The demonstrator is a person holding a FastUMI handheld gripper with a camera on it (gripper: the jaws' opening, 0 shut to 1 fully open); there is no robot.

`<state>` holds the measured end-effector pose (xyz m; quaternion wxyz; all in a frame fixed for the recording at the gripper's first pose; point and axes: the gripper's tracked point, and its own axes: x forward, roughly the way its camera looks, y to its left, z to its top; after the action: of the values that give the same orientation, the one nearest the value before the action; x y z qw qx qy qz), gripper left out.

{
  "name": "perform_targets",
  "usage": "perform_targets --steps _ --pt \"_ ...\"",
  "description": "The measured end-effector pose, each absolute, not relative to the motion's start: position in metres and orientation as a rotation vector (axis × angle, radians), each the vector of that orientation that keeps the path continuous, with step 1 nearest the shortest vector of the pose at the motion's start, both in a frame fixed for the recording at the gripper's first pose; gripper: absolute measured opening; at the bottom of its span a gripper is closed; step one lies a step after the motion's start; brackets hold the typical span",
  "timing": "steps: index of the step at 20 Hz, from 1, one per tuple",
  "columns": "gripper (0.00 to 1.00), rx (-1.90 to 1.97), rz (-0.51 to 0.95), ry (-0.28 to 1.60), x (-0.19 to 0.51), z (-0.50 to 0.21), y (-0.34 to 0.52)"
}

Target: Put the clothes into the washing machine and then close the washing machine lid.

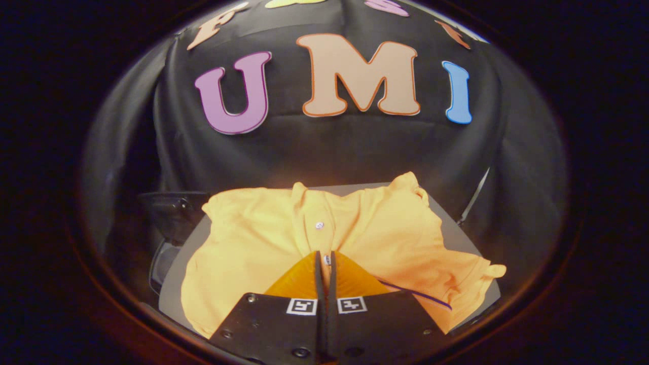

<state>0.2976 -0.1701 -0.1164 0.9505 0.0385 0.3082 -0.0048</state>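
Observation:
A yellow polo shirt [263, 238] lies spread on a grey flat surface [459, 230], collar pointing away from me and its button placket running toward the fingers. My gripper [324, 255] is shut, the two fingers pressed side by side with only a thin slit between them. The fingertips sit low over the placket at the shirt's middle, and the cloth there lies flat and unlifted. One sleeve [481, 274] hangs off toward the near right corner of the surface.
A dark, rounded object [172, 213] stands just off the left edge of the grey surface, partly behind the shirt. Black cloth walls close in behind and on both sides. A thin pale strip [476, 197] leans at the right.

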Motion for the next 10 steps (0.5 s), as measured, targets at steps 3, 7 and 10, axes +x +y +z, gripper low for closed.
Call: perform_targets --steps 3,7,10 --pt "0.0 0.189 0.011 0.527 0.302 -0.097 -0.175" --pt "0.0 0.218 0.012 0.454 0.3 -0.056 -0.177" --pt "0.0 0.171 -0.008 0.396 0.298 -0.01 -0.175"
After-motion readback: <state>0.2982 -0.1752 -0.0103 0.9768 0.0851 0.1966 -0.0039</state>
